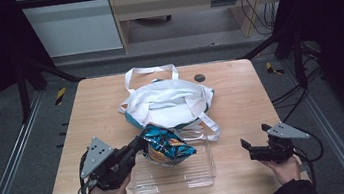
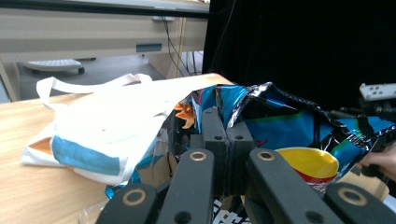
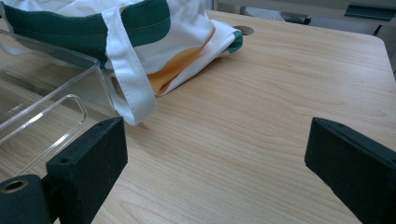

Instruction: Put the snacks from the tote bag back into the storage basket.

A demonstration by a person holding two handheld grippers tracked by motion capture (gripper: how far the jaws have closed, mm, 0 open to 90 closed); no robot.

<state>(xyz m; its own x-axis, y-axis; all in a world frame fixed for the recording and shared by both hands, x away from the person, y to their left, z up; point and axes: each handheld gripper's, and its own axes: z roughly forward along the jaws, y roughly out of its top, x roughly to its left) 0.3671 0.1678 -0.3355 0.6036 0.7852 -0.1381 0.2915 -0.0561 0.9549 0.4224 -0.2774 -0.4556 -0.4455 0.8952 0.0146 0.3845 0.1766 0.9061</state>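
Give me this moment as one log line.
left gripper: shut on chip bag | bag: over clear bin | right gripper: open, empty | tote: behind bin

Left hand-held gripper (image 1: 138,145) jaws clamped together, angled forward-right; right hand-held gripper (image 1: 253,147) jaws apart, pointing left.

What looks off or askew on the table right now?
Little stands out. The chip bag hangs tilted over the clear bin, pinched at its crumpled edge by the left gripper. One tote bag strap droops against the bin's rim. Nothing looks spilled or torn.
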